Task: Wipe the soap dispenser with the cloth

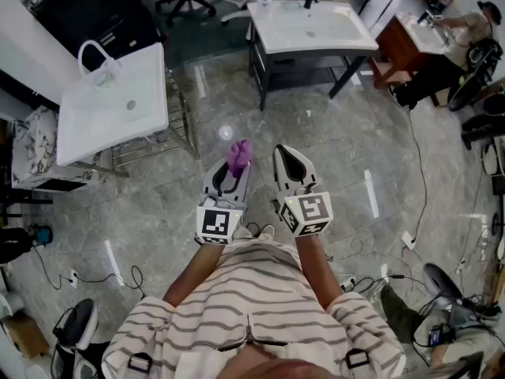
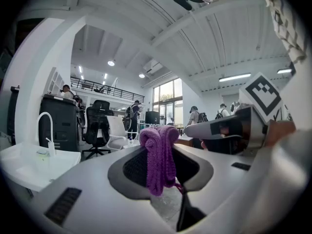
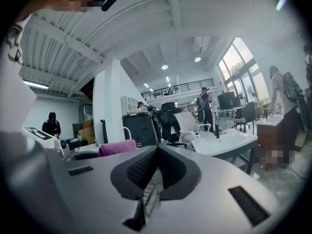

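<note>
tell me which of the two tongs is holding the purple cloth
The left tongs: the purple cloth is pinched between their tips and sticks out past them. The right tongs are shut with nothing between them.

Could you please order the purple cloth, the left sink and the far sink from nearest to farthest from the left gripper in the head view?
1. purple cloth, clamped by the left gripper.
2. left sink, to the left.
3. far sink, ahead on dark frame.
</note>
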A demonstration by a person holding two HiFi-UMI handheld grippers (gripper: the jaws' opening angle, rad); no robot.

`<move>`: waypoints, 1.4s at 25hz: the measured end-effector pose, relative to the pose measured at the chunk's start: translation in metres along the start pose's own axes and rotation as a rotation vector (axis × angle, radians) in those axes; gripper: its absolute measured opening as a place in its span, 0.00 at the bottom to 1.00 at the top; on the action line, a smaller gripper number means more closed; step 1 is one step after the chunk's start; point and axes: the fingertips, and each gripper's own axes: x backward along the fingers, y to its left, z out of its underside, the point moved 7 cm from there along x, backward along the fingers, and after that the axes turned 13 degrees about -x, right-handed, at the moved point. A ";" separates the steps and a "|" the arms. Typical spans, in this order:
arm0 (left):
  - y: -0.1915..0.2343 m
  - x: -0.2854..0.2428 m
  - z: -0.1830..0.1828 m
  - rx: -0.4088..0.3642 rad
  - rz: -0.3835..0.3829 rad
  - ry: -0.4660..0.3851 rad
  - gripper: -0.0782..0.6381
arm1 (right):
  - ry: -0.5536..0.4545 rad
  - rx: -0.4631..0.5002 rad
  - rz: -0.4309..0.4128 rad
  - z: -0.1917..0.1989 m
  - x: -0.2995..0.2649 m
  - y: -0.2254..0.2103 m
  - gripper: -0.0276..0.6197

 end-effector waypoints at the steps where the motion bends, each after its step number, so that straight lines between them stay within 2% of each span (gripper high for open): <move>1: 0.002 0.001 0.000 0.001 0.001 -0.001 0.27 | 0.000 0.005 0.004 0.000 -0.001 0.001 0.03; 9: 0.022 0.004 0.005 -0.002 0.031 -0.033 0.27 | -0.002 0.037 0.013 0.007 -0.019 0.016 0.03; 13: 0.033 -0.002 0.016 0.009 0.038 -0.017 0.27 | -0.013 0.056 0.016 0.009 -0.028 0.022 0.03; 20: 0.068 -0.047 0.025 0.012 0.020 -0.010 0.27 | -0.046 0.072 0.050 -0.013 -0.080 -0.006 0.04; 23: 0.088 -0.084 0.027 0.030 0.013 -0.023 0.27 | -0.059 0.073 0.031 -0.023 -0.122 -0.031 0.04; 26: 0.113 -0.135 0.023 0.006 0.002 -0.038 0.27 | -0.084 0.083 0.017 -0.043 -0.172 -0.067 0.04; 32: 0.164 -0.271 0.007 -0.022 -0.011 -0.048 0.27 | -0.091 0.075 -0.024 -0.104 -0.279 -0.143 0.04; 35: 0.179 -0.342 -0.002 -0.019 -0.029 -0.017 0.27 | -0.061 0.066 -0.049 -0.132 -0.324 -0.185 0.06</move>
